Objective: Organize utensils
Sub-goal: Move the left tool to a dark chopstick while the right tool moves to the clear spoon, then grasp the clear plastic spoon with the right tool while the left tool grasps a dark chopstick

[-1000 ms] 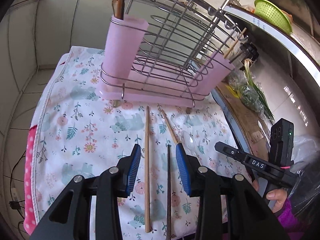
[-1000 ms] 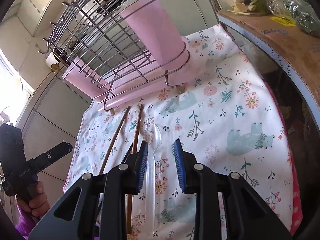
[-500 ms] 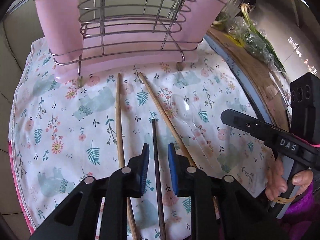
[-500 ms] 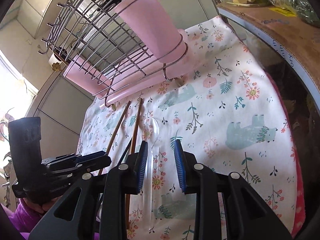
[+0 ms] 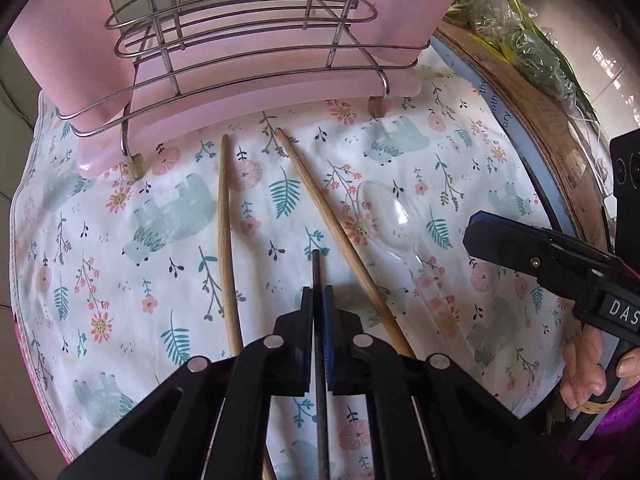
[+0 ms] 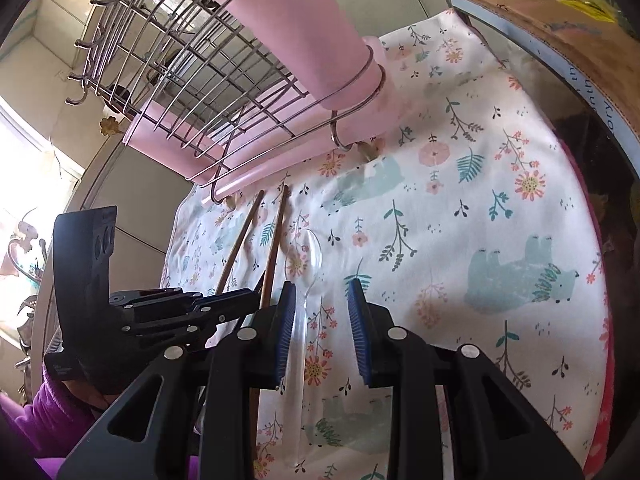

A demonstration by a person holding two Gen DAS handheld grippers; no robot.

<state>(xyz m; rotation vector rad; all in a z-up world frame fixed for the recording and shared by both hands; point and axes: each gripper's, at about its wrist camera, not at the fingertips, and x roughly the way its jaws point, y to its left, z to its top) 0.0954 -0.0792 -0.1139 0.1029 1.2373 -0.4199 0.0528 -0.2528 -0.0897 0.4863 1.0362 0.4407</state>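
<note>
Left wrist: left gripper (image 5: 318, 300) low, pinching dark chopstick (image 5: 317, 270).

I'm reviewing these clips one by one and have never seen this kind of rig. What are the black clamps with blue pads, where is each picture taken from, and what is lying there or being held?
No robot here: a person holds a hand-operated two-finger gripper in each hand, each with a fisheye camera looking along its fingers.

The left camera shows the left gripper shut on a thin dark chopstick. On the floral cloth lie two wooden chopsticks and a clear plastic spoon. Behind them stands a wire rack with pink holders.

The right camera shows the right gripper open, holding nothing, with the spoon's handle lying between its pads.
</note>
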